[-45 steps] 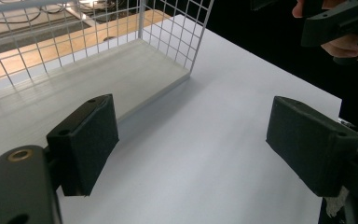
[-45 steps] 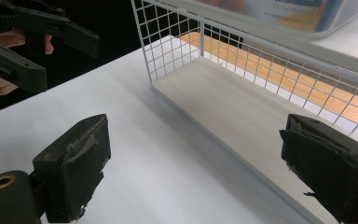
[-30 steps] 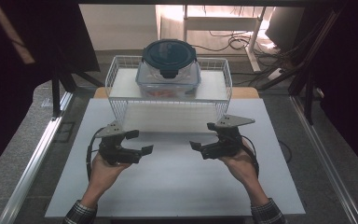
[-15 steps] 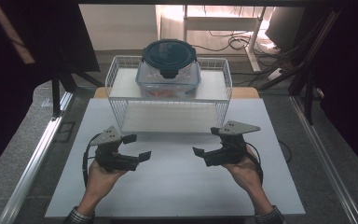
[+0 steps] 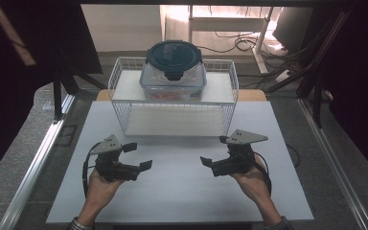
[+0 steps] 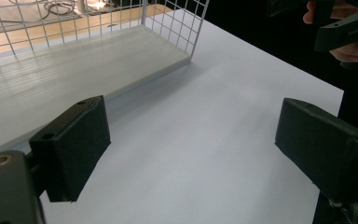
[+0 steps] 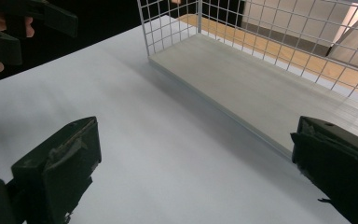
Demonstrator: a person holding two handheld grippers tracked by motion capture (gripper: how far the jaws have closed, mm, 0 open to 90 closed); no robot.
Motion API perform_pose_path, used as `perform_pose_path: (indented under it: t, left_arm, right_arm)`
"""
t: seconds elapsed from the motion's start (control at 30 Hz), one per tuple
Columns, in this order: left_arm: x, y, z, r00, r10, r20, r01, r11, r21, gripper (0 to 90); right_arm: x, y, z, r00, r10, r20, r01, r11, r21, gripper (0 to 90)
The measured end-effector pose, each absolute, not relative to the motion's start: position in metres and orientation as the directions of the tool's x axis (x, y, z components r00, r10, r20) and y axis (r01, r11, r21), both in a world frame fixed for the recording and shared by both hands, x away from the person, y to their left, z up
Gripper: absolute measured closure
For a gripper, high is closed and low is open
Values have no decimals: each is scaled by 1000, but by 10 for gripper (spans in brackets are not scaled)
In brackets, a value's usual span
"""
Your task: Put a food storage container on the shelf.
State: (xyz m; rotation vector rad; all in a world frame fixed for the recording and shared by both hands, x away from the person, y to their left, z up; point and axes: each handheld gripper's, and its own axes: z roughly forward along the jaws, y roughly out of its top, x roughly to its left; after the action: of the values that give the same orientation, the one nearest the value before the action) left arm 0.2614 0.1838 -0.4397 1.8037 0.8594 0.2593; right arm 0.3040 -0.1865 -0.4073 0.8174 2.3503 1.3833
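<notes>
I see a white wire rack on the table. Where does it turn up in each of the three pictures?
High view: the wire rack stands at the middle of the table's far side, a lidded container on its upper shelf.
Left gripper view: its lower shelf and mesh corner sit at the upper left.
Right gripper view: the same shelf and mesh sit at the upper right.
Shared landmark: the white table.

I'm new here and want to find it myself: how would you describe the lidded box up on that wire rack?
Start at the white table and look to its far edge, where a white wire rack with two shelves stands. On the upper shelf sits a clear plastic container. Its dark round lid with side clips sets it apart: the shelf below it is bare.
</notes>
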Motion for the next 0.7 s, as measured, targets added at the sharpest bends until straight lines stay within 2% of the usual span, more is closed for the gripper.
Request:
perform_pose_path:
  t: [0.7]
  left_arm:
    - [243, 192, -457, 703, 686, -188, 416, -183, 891, 51]
  right_arm:
    - [286, -195, -414, -786, 618, 0, 308, 392, 867, 5]
